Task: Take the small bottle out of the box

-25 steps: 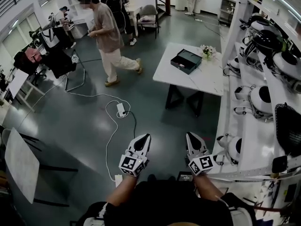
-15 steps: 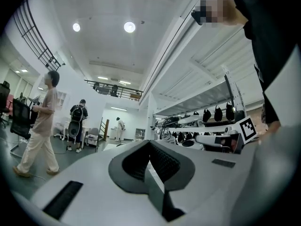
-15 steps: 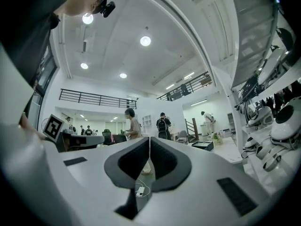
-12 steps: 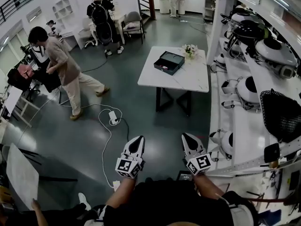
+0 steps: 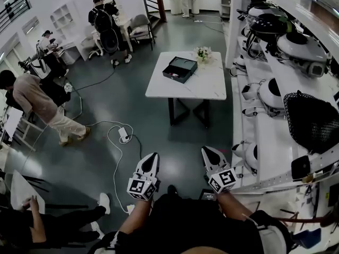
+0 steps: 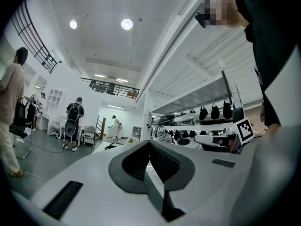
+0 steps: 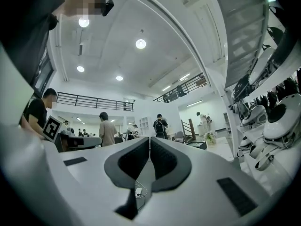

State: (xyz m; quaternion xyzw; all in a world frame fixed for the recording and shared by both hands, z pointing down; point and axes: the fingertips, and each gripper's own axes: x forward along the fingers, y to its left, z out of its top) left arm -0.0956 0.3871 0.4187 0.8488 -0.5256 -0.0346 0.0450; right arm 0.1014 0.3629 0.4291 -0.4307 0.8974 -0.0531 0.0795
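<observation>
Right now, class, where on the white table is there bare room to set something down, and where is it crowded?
The white table is bare across its near half, from the open black box to the near edge. The far end is crowded: box and flowers sit there.

One table, one box, one bunch of flowers, two grippers: left gripper and right gripper

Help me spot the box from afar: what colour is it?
The box is black, standing on the white table; the head view shows it best.
</observation>
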